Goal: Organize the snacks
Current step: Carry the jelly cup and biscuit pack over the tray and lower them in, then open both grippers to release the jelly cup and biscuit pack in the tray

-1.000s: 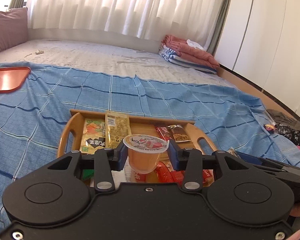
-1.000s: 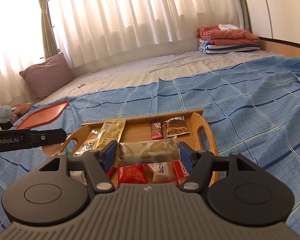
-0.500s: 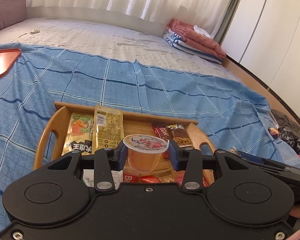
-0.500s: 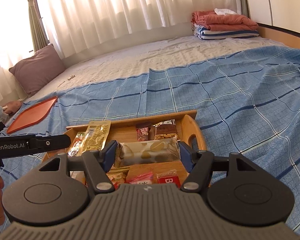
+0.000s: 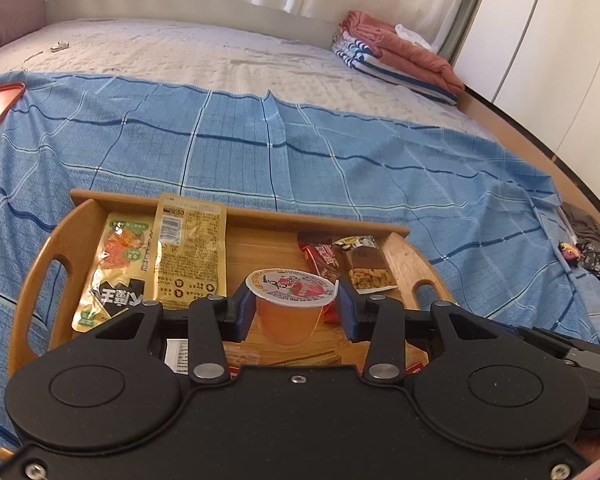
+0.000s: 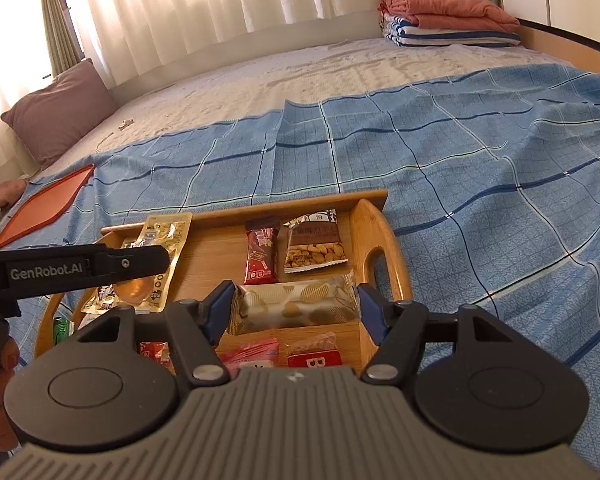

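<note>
My left gripper (image 5: 292, 312) is shut on an orange jelly cup (image 5: 290, 308) with a red-and-white lid, held above the middle of the wooden tray (image 5: 40, 264). My right gripper (image 6: 296, 310) is shut on a long clear cracker packet (image 6: 296, 308), held crosswise over the tray (image 6: 380, 232). In the tray lie a yellow pouch (image 5: 192, 252), an orange-and-green pouch (image 5: 116, 268), a dark red bar (image 6: 260, 252) and a peanut packet (image 6: 314, 246). Red packets (image 6: 314, 356) lie at the tray's near end. The left gripper's body (image 6: 72, 268) crosses the right wrist view at the left.
The tray rests on a blue checked blanket (image 5: 340, 160) over a bed. An orange-red flat tray (image 6: 44, 208) lies far left. Folded towels (image 6: 448, 16) are stacked at the back right, a mauve pillow (image 6: 60, 112) at the back left. Dark clothes (image 5: 596, 256) lie off the bed's right edge.
Both grippers have moved forward and lower over the wooden tray, still holding the jelly cup and the cracker packet. The tray now looks larger and nearer in both views.
</note>
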The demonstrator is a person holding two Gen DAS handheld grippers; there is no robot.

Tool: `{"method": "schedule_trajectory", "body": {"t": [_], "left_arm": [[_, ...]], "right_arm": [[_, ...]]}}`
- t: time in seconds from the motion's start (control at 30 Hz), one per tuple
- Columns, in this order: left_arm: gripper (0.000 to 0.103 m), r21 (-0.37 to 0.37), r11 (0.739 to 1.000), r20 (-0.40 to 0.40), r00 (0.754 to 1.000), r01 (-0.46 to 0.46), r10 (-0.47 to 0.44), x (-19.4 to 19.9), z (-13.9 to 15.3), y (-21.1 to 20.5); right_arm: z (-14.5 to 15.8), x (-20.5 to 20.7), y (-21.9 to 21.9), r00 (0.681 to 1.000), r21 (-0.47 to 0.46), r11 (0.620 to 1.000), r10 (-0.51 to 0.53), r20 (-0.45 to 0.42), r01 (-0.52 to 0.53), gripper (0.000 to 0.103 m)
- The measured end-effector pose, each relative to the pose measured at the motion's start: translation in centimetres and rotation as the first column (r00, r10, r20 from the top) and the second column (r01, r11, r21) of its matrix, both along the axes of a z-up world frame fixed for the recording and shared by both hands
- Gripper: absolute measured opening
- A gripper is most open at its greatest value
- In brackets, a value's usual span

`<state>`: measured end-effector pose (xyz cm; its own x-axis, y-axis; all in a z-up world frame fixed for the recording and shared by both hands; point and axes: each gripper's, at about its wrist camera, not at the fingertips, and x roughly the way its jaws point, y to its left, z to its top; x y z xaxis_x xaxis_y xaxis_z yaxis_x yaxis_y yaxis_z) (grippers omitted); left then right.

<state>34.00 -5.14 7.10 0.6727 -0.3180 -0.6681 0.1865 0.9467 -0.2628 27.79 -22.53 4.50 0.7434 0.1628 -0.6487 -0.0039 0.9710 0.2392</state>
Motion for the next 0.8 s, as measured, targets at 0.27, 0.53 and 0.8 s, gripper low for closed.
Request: {"method": "schedule_trajectory", "body": {"t": [0.27, 0.53, 0.8], "left_arm": [[0.04, 0.031, 0.999, -0.012, 1.0, -0.004, 0.004, 1.1, -1.2, -0.8], [0.04, 0.051, 0.999, -0.025, 1.0, -0.007, 0.008, 1.8, -2.3, -1.0], [0.04, 0.064, 0.998, -0.033, 0.999, -0.001, 0.003, 2.3, -3.0, -1.3]], "right_arm": [[-1.0, 1.2, 0.4, 0.999, -0.024, 0.999, 0.024, -0.021, -0.025, 0.068], [-1.8, 2.0, 0.8, 0.999, -0.03, 0.999, 0.032, -0.035, -0.033, 0.068], [-2.5, 2.7, 0.8, 0.998, -0.033, 0.999, 0.03, -0.05, -0.031, 0.068]]}}
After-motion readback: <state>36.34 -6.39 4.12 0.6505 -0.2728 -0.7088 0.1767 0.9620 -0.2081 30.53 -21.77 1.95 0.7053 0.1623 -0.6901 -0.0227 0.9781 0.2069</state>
